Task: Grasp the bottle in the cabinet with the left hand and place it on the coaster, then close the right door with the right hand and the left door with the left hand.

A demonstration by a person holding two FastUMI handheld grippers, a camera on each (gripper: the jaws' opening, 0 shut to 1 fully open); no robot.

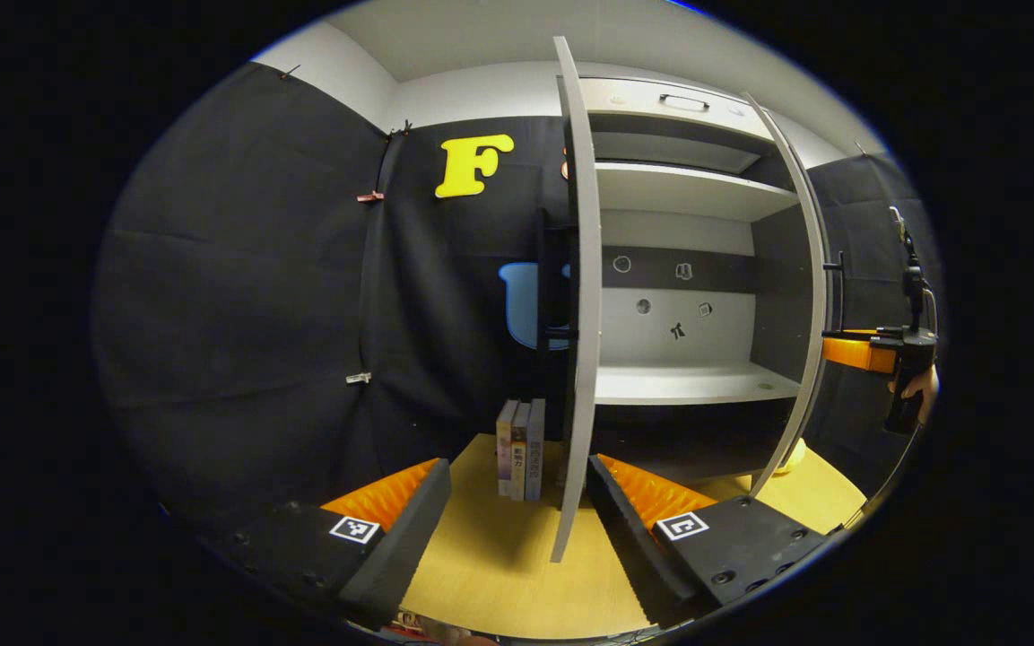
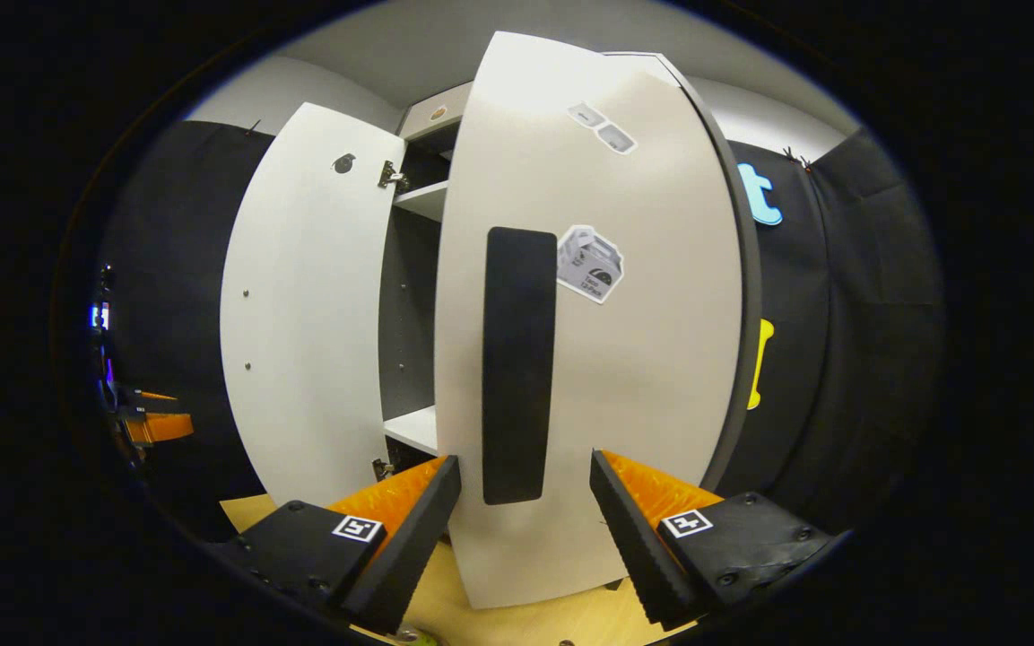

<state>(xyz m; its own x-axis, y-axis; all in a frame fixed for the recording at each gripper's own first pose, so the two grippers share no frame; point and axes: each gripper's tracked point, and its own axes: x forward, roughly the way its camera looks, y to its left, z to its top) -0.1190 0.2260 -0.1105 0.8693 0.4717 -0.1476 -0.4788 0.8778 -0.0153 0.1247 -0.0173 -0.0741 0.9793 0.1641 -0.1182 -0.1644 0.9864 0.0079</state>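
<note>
Left gripper (image 1: pixel 517 511) open, fingers wide apart, level. Right gripper (image 2: pixel 524 507) open too, empty. A hand (image 1: pixel 922 388) grips its handle.

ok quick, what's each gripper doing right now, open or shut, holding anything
Left gripper: open, holding nothing, facing the left door's edge.
Right gripper: open, holding nothing, close up to the right door.

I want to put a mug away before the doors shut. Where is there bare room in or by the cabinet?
The lower shelf between the left door and the right door looks bare, as does the upper shelf. The tabletop in front of the books is free. It is tight beside the books, against the left door's edge.
</note>
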